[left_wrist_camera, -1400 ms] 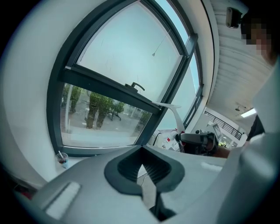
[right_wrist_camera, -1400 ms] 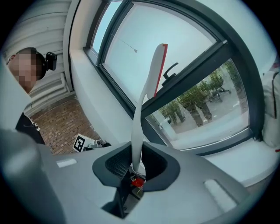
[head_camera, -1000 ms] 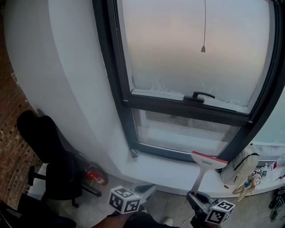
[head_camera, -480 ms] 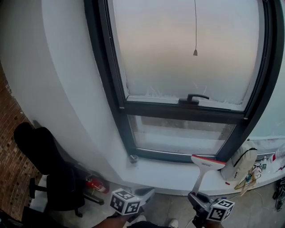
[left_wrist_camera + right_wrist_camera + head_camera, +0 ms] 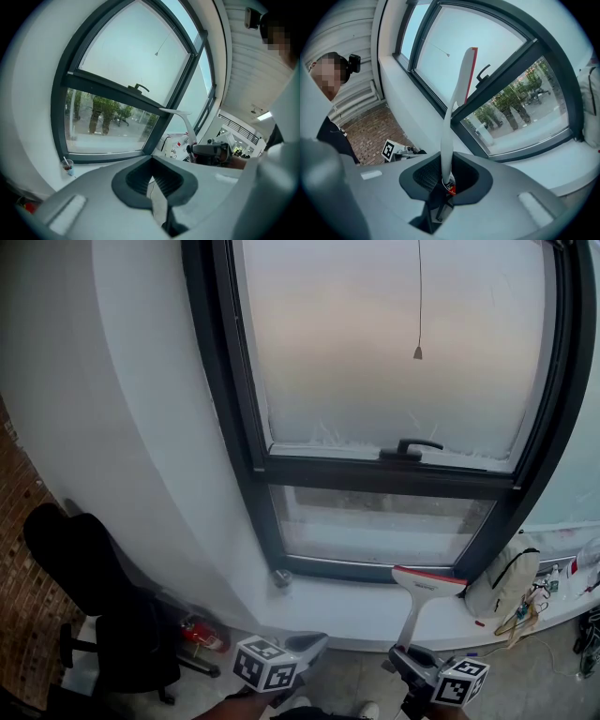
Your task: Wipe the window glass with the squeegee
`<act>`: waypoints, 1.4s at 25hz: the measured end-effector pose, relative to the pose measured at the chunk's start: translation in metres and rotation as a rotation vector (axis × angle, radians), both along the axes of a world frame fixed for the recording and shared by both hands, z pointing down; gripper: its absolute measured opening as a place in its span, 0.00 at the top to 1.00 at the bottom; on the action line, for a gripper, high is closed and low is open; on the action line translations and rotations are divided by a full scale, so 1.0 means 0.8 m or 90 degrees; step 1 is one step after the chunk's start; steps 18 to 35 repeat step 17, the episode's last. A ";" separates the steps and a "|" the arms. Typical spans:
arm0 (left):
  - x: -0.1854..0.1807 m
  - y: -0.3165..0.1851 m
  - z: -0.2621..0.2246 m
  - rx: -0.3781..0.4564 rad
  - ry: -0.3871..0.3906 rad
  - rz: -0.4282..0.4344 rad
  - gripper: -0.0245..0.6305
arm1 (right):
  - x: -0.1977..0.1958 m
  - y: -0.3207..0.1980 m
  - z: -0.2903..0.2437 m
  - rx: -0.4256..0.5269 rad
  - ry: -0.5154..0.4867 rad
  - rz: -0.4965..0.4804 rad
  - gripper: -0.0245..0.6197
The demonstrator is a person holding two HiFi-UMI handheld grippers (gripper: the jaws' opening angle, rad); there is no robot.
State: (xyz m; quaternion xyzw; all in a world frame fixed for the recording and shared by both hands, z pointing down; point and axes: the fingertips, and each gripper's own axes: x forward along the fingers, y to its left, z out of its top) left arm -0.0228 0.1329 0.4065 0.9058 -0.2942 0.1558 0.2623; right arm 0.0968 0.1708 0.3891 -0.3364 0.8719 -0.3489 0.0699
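Office-like room: black swivel chair [image 5: 101, 601], red fire extinguisher [image 5: 202, 635] beside it, large dark-framed window [image 5: 375, 362], cluttered white sill [image 5: 352, 601].

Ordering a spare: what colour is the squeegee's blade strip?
Red, on the white squeegee; right gripper view.

white squeegee [image 5: 424, 592] upright, red-edged head below window glass [image 5: 394, 352], handle clamped in right gripper [image 5: 405, 653]

White sill [image 5: 361, 604] w/ small cup [image 5: 282, 577] at L, white bag [image 5: 504, 583] + clutter [image 5: 528, 609] at R
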 end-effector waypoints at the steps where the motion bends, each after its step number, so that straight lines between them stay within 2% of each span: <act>1: -0.002 0.000 0.000 0.000 0.001 0.000 0.96 | -0.002 0.000 0.000 0.001 0.000 0.000 0.83; 11: -0.018 -0.003 0.002 -0.002 0.003 -0.002 0.96 | -0.016 -0.001 0.003 -0.009 -0.018 -0.001 0.83; 35: -0.015 -0.002 0.003 -0.005 0.008 -0.002 0.96 | -0.016 -0.001 0.007 -0.013 -0.015 -0.003 0.83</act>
